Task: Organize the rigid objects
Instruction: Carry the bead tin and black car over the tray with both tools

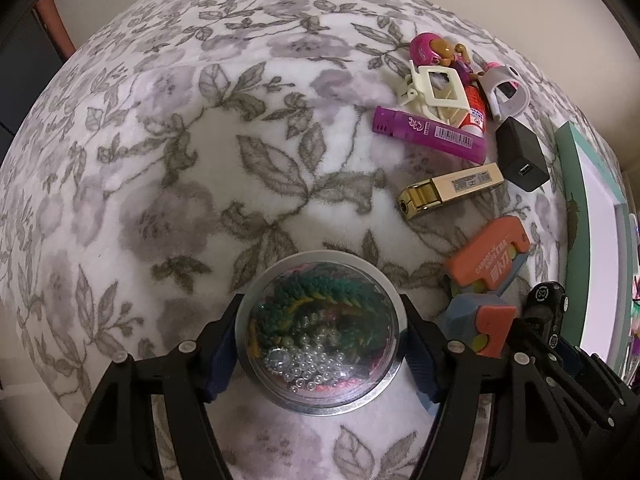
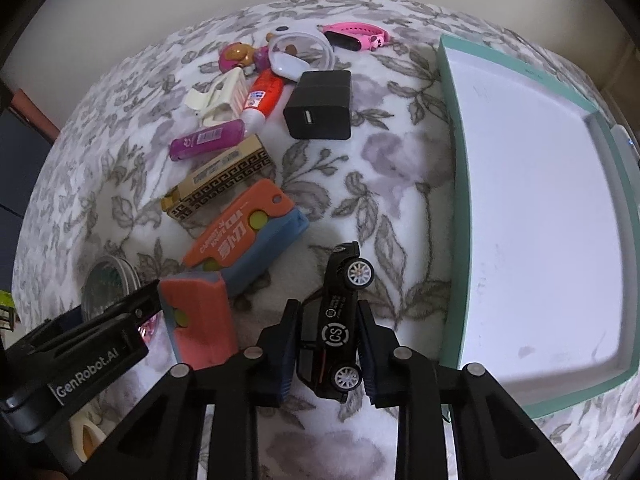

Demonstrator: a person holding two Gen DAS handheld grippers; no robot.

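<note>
My left gripper [image 1: 320, 344] is shut on a round clear-lidded tin [image 1: 318, 332] holding beads and a green toy, on the floral blanket [image 1: 180, 160]. The tin also shows in the right wrist view [image 2: 106, 286]. My right gripper [image 2: 328, 344] is shut on a black toy car [image 2: 334, 320], lying on its side on the blanket; the car also shows in the left wrist view [image 1: 546, 308]. A shallow white tray with a teal rim [image 2: 452, 160] lies just right of the car.
A row of small objects runs back from the grippers: two orange-and-blue folding tools [image 2: 244, 236] [image 2: 198, 320], a gold patterned lighter [image 2: 224, 180], a purple lighter [image 2: 206, 140], a black charger [image 2: 320, 106], a cream hair clip [image 2: 224, 98], a glue tube [image 2: 264, 96], a pink watch [image 2: 352, 38].
</note>
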